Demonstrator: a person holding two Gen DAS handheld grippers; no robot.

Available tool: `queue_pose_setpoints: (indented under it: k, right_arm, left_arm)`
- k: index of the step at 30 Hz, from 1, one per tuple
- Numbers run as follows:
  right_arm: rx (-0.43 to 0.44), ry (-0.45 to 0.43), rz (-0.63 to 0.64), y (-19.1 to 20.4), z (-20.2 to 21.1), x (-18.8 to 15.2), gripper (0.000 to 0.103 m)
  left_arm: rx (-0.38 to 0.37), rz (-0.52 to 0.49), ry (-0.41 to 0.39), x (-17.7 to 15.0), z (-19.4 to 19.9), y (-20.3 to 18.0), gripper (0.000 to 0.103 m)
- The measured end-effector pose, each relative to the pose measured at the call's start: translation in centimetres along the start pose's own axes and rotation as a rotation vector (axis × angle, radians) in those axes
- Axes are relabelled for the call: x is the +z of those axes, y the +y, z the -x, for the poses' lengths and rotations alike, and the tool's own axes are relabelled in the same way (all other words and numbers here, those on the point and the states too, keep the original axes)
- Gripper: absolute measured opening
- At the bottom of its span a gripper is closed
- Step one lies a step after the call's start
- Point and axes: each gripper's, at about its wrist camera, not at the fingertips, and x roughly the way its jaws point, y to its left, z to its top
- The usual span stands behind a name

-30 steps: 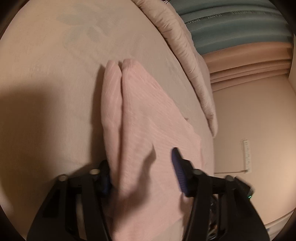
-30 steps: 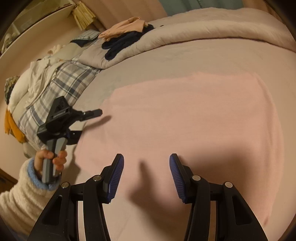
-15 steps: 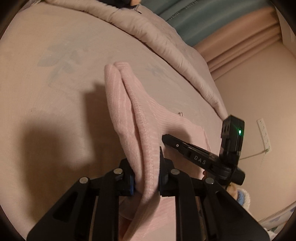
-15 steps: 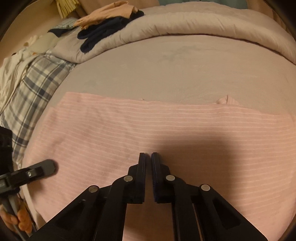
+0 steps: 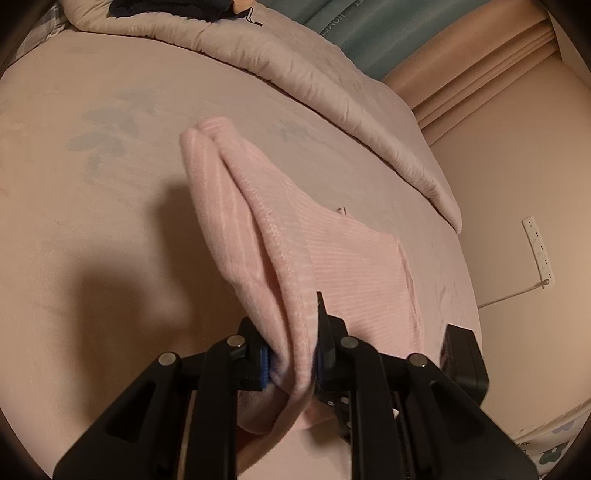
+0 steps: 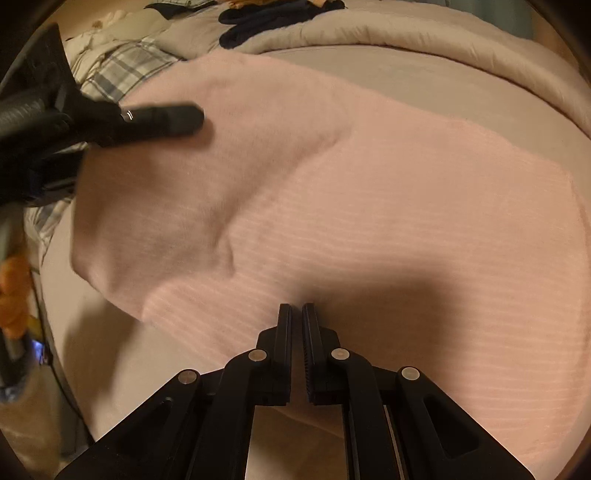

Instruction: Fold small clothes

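A pink ribbed garment (image 5: 347, 254) lies on the bed. My left gripper (image 5: 291, 350) is shut on its near edge and holds a raised fold of it above the sheet. In the right wrist view the same pink garment (image 6: 369, 206) fills the middle, its left part lifted and blurred. My right gripper (image 6: 296, 314) is shut on the garment's near edge, a little cloth pinched between the pads. The left gripper (image 6: 162, 118) also shows at the left of that view, blurred.
A rolled beige duvet (image 5: 295, 62) runs along the far side of the bed sheet (image 5: 92, 221), with dark clothes (image 6: 266, 18) on top. A plaid cloth (image 6: 122, 66) lies far left. A wall with a power strip (image 5: 537, 251) is to the right.
Both grippers have closed on the garment's near edge. The left gripper has lifted its side up and carried it over, so the left part of the garment rises off the bed.
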Motion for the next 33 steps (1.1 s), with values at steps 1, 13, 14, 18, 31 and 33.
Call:
queue_pose_setpoints:
  k: [1, 13, 14, 18, 31, 33]
  right_arm:
    - [0.009, -0.003, -0.012, -0.2, 0.1, -0.2, 0.008]
    - [0.200, -0.187, -0.315, -7.5, 4.8, -2.7, 0.032]
    - [0.216, -0.203, -0.351, -8.5, 5.0, -2.9, 0.032]
    - [0.283, -0.245, -0.452, -10.2, 5.4, -3.9, 0.032]
    - [0.501, -0.308, -0.794, -14.2, 3.3, -4.3, 0.036]
    - [0.557, -0.310, -0.867, -15.2, 2.8, -4.7, 0.036]
  left_arm:
    - [0.005, -0.005, 0.004, -0.1, 0.0, -0.5, 0.017]
    - [0.083, -0.083, 0.029, -0.9, -1.7, -5.4, 0.018]
    - [0.090, -0.092, 0.030, -1.0, -2.0, -5.9, 0.018]
    - [0.105, -0.124, 0.044, -1.0, -3.3, -7.6, 0.019]
    - [-0.075, -0.040, 0.176, -1.8, -10.0, -10.3, 0.046]
    - [-0.084, -0.051, 0.181, -1.9, -10.1, -10.4, 0.048]
